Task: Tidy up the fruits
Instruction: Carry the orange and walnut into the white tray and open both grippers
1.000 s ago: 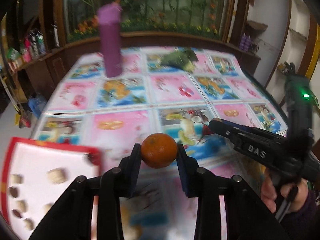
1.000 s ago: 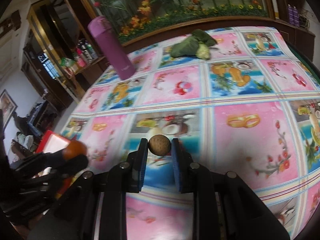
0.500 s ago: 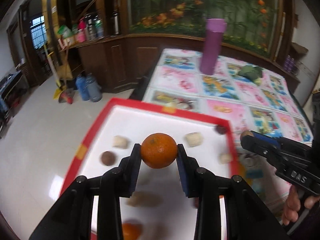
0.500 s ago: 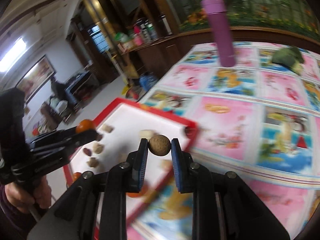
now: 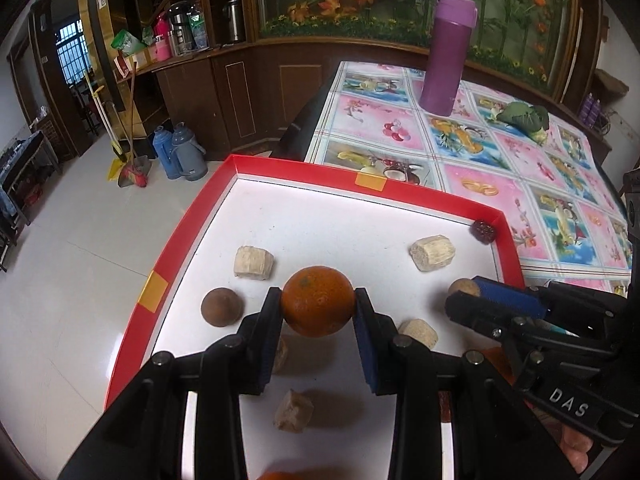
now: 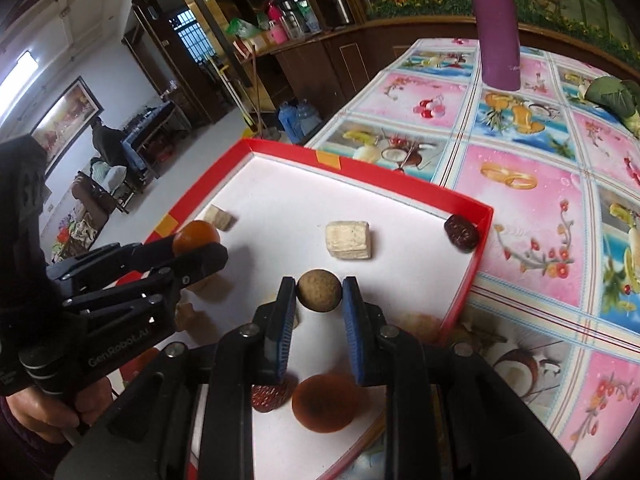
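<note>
My left gripper point(image 5: 318, 304) is shut on an orange point(image 5: 318, 300) and holds it above the red-rimmed white tray point(image 5: 280, 168). My right gripper point(image 6: 319, 292) is shut on a small round brown fruit point(image 6: 319, 290) over the tray's point(image 6: 472, 264) right part. In the left wrist view the right gripper point(image 5: 466, 296) shows at the right with the brown fruit point(image 5: 462, 287). In the right wrist view the left gripper point(image 6: 200, 246) shows at the left with the orange point(image 6: 194, 236).
The tray holds several pale chunks point(image 5: 432, 252), a brown ball point(image 5: 222, 306), a dark red date point(image 6: 460, 232), an orange fruit point(image 6: 324, 400) and a red berry point(image 6: 268, 396). A purple bottle point(image 5: 448, 56) and green vegetable point(image 5: 524, 118) stand on the patterned tablecloth point(image 5: 480, 168). Floor lies left.
Both grippers swung left from over the tablecloth to over the tray, each still holding its fruit. The tray contents now lie directly under them.
</note>
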Demonstrator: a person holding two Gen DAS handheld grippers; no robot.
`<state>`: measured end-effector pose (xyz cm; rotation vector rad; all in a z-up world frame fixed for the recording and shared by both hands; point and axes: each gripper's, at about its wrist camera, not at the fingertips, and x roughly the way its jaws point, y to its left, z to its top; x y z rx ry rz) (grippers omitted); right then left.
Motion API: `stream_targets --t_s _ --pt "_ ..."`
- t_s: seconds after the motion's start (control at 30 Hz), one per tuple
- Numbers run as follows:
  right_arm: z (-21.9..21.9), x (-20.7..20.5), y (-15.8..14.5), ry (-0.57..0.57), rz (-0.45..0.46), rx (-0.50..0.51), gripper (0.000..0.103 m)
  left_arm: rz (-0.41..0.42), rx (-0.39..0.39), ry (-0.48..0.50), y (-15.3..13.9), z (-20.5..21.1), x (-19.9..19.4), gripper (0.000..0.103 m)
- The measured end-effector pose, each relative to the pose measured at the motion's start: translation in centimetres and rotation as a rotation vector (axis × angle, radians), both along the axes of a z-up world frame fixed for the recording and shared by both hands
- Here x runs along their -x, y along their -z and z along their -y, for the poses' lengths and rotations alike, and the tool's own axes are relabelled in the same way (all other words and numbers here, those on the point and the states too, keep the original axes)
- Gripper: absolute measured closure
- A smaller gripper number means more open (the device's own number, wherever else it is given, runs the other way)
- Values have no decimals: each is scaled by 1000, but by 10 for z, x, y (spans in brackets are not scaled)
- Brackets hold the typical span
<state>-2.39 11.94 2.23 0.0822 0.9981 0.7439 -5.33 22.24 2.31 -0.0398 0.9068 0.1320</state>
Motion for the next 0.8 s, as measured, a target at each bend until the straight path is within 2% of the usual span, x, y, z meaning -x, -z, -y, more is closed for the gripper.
stream_targets --t_s 0.27,0.57,0.63,0.7,0.8 --pt "-2 -4 13 7 -38 27 77 -29 -29 -9 9 3 -5 69" --pt "-2 -5 13 3 -27 48 77 -43 -61 -33 12 2 -4 68" --pt "-1 -4 13 1 -28 51 77 -36 -67 -36 9 3 0 66" --pt "1 -4 11 3 -30 51 76 -26 -79 -44 6 4 3 57" --pt "7 0 6 -5 -22 17 76 15 -101 -60 -4 4 13 52"
